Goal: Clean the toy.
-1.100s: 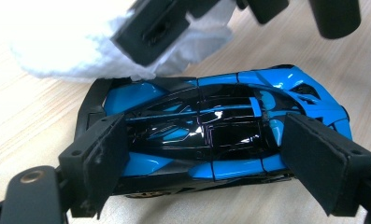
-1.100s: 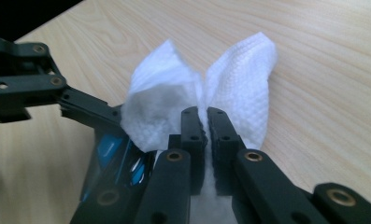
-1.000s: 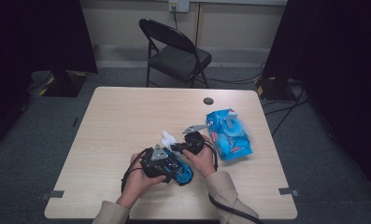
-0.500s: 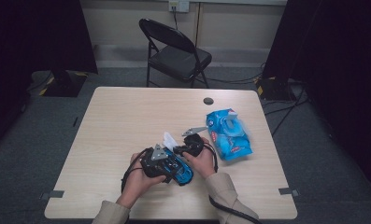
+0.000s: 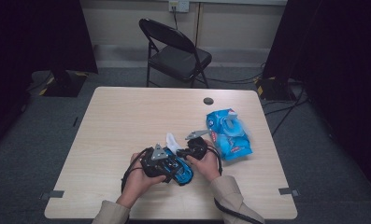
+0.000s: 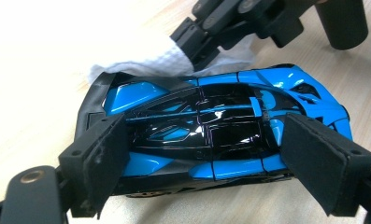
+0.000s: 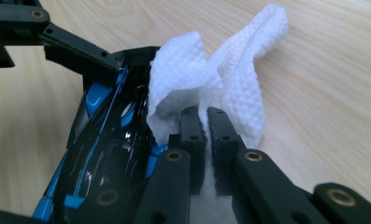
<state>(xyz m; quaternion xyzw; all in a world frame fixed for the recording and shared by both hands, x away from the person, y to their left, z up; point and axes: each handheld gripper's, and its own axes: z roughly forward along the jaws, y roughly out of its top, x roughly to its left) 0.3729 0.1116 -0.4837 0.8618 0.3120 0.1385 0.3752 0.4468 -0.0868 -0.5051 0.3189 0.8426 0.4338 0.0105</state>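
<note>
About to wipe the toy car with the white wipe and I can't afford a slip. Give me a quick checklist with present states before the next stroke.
1. left gripper clamped on the blue and black toy car, pads against both ends: ok.
2. right gripper shut on the white wipe, a fold pinched between the jaws: ok.
3. Wipe touching the car's edge: ok in the right gripper view; how firmly it presses, cannot tell.
4. Car's wheels resting on the table: cannot tell.
5. blue wipe packet lies apart from both grippers: ok.
</note>
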